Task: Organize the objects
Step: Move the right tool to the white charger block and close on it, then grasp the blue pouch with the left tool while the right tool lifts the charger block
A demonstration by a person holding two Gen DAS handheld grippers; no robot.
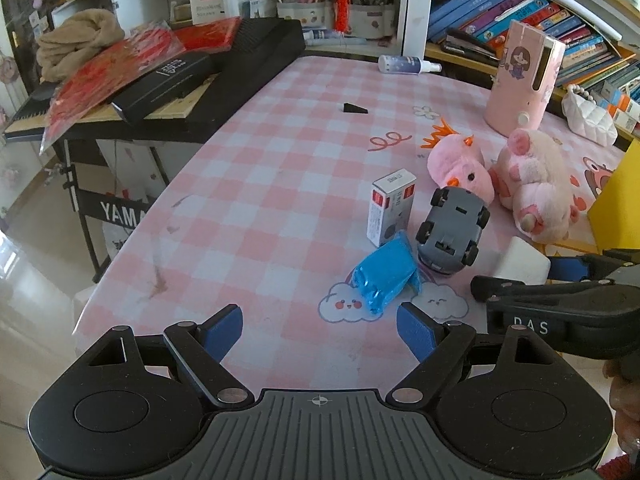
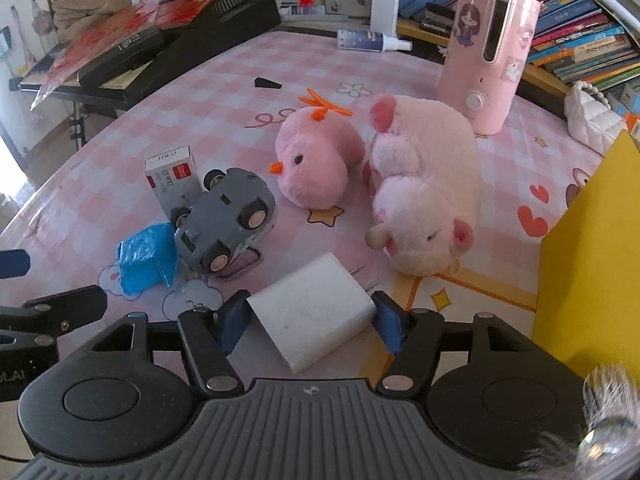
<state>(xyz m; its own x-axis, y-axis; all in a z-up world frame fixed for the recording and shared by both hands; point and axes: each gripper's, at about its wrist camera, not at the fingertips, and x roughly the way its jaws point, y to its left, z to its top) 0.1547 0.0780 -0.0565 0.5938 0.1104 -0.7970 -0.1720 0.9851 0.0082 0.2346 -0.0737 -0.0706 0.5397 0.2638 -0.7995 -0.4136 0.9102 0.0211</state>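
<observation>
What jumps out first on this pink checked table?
Two pink plush toys, a chick and a pig, lie side by side mid-table. Left of them a grey toy car lies overturned, wheels up. Nearest, the right gripper clamps a white charger plug.

Your left gripper is a black tool with two short fingers faced in blue pads. Each finger hangs on paired black link bars pinned with round silver rivets. Behind them sits a ribbed grey plate stamped with a small white crosshair mark, flanked by two rounded black housings, each with a raised disc on top and a triangular cut-out near its front. Your right gripper is built the same: blue pads, silver rivets, ribbed grey plate, crosshair mark. Seen from the left camera, its black side carries white letters reading "DAS". A fuzzy cuff edge shows at your right wrist.
</observation>
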